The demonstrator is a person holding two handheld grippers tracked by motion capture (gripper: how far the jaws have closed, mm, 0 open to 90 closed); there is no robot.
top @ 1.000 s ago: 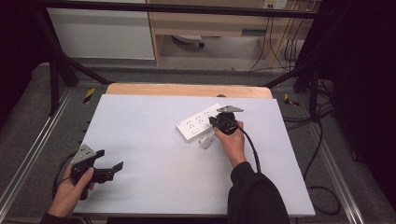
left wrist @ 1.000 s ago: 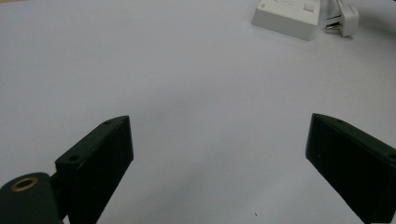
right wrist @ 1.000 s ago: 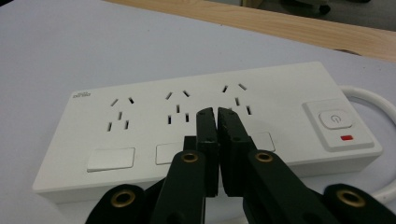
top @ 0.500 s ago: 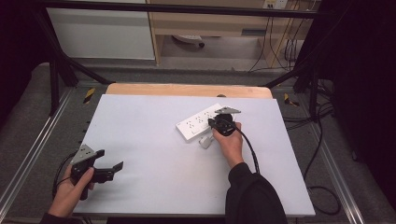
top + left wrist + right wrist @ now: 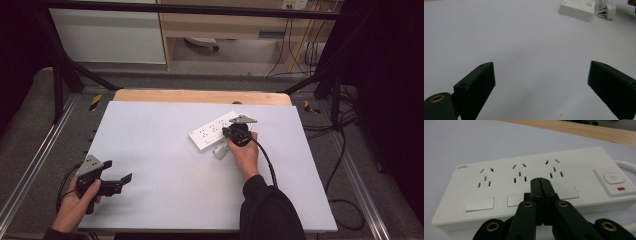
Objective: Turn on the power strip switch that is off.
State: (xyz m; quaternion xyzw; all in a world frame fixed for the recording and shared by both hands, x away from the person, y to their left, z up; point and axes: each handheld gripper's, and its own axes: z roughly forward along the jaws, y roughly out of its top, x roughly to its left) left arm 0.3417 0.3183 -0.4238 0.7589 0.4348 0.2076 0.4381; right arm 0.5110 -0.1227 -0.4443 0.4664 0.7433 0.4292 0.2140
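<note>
A white rectangular plastic power strip (image 5: 214, 132) lies toward the far right of the pale grey surface (image 5: 165, 150). The right claw (image 5: 541, 180), jaws pressed together and holding nothing, hovers at the strip's near edge, beside a small white plug (image 5: 220, 152). Well away from the strip, at the near-left corner, the left claw (image 5: 541, 82) rests with jaws wide and nothing between them.

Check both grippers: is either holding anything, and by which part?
Nothing is held. The right gripper is shut empty over the power strip; the left gripper is open above the table.

Lab-style recording rig: black metal frame (image 5: 60, 75), grey-topped table (image 5: 165, 165), loose cables (image 5: 345, 165) on floor.
</note>
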